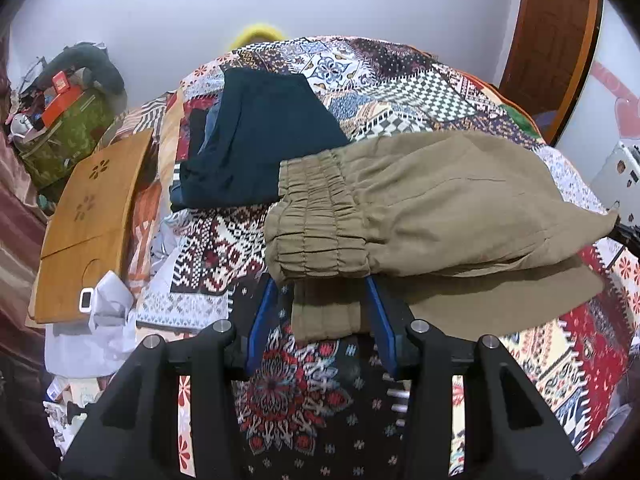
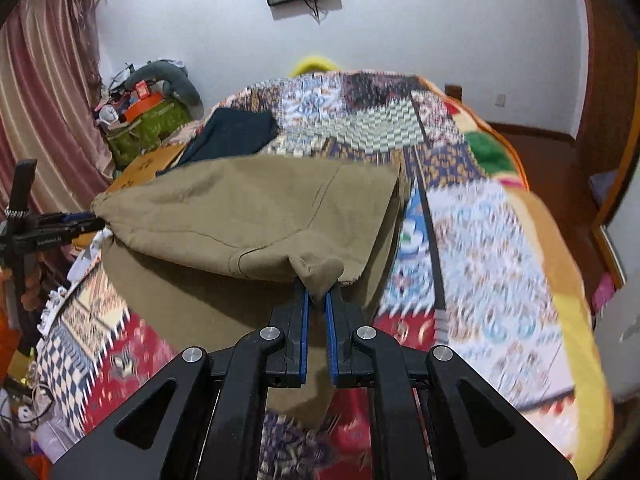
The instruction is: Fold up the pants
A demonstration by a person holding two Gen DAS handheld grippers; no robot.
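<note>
Khaki pants (image 1: 440, 208) with a gathered elastic waistband (image 1: 316, 220) hang lifted above the patterned bedspread (image 1: 312, 392), a lower layer draped beneath. My left gripper (image 1: 320, 280) has blue pads (image 1: 262, 320) set wide apart under the waistband; its tips are hidden by the cloth. In the right wrist view my right gripper (image 2: 318, 286) is shut on a bunched corner of the pants (image 2: 248, 216). The left gripper (image 2: 86, 218) shows there at the pants' far left corner, pinching it.
A stack of folded dark garments (image 1: 256, 140) lies on the bed behind the pants. A wooden lap table (image 1: 88, 224) leans at the left bed edge, with white cloth (image 1: 100, 320) below it. Clutter (image 1: 68, 120) and a curtain (image 2: 44, 92) stand left; a wooden door (image 1: 556, 40) right.
</note>
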